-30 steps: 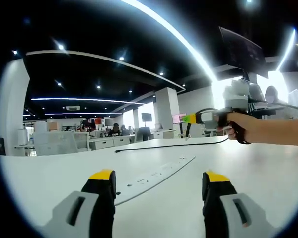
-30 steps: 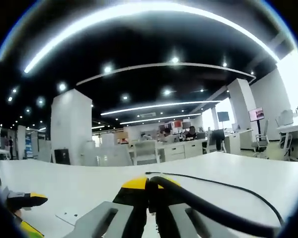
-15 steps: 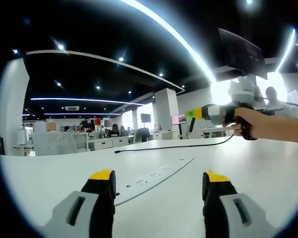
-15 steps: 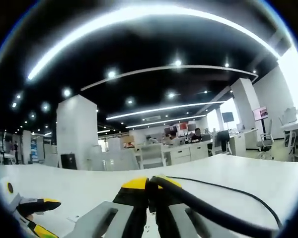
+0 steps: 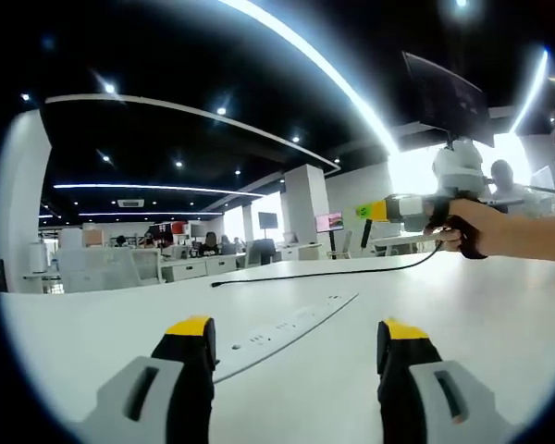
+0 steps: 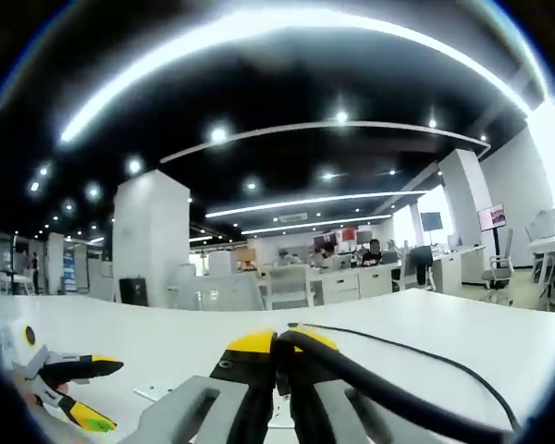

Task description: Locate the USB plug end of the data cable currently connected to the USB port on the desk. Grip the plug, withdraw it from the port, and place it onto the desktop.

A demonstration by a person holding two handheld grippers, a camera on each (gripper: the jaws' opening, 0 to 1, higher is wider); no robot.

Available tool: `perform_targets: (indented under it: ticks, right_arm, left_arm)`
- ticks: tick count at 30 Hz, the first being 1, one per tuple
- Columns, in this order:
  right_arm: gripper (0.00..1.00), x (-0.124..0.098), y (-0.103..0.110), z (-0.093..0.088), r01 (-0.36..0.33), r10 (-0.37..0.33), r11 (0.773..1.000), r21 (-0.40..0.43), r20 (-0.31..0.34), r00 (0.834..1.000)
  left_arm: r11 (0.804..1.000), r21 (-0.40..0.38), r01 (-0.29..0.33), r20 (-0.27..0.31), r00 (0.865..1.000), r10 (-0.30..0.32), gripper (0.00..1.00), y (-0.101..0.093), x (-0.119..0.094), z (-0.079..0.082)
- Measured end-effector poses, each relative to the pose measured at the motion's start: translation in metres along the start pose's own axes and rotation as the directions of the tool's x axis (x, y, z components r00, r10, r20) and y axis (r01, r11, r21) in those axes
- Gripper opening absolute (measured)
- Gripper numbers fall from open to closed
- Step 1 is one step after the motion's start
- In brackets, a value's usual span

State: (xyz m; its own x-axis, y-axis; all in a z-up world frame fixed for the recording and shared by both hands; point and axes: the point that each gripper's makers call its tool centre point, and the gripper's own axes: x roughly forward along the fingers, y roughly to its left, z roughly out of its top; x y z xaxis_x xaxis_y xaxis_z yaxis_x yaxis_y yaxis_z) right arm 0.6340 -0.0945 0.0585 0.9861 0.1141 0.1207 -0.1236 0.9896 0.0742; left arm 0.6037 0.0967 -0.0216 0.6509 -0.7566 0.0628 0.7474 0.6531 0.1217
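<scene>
Right gripper view: right tool [image 6: 279,356] clamps the cable [image 6: 388,387]; left tool [image 5: 296,335] gapes empty.

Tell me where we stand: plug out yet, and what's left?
Done: the right gripper is shut on the black cable and held above the desk, away from the socket strip, so the plug looks withdrawn. In hand: that cable end. Left: laying it on the desktop. The left gripper is open, idle.
</scene>
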Motion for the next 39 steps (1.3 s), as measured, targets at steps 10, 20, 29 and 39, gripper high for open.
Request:
perform_targets:
  ticks: [10,20,29,39]
  right_arm:
    - [0.06,-0.014,0.003,-0.011,-0.032,0.031,0.999,-0.028,-0.031,0.999]
    - [0.06,-0.024,0.009,-0.044,-0.082,0.079,0.997,-0.014,-0.112,0.991]
    - [0.06,-0.022,0.013,-0.061,-0.096,0.093,0.995,-0.014,-0.160,0.983]
    - [0.06,-0.021,0.004,-0.071,-0.084,0.076,0.996,-0.038,-0.184,0.980]
  left_arm:
    - [1.000,0.004,-0.001,0.000,1.000,0.001,0.71,-0.001,-0.001,0.000]
    - [1.000,0.006,0.000,-0.001,1.000,0.000,0.71,0.000,-0.001,0.000]
    - [1.000,0.001,0.000,0.003,1.000,0.000,0.71,0.001,-0.002,0.001]
    - [1.000,-0.011,0.002,0.012,1.000,-0.002,0.71,0.003,-0.001,0.003]
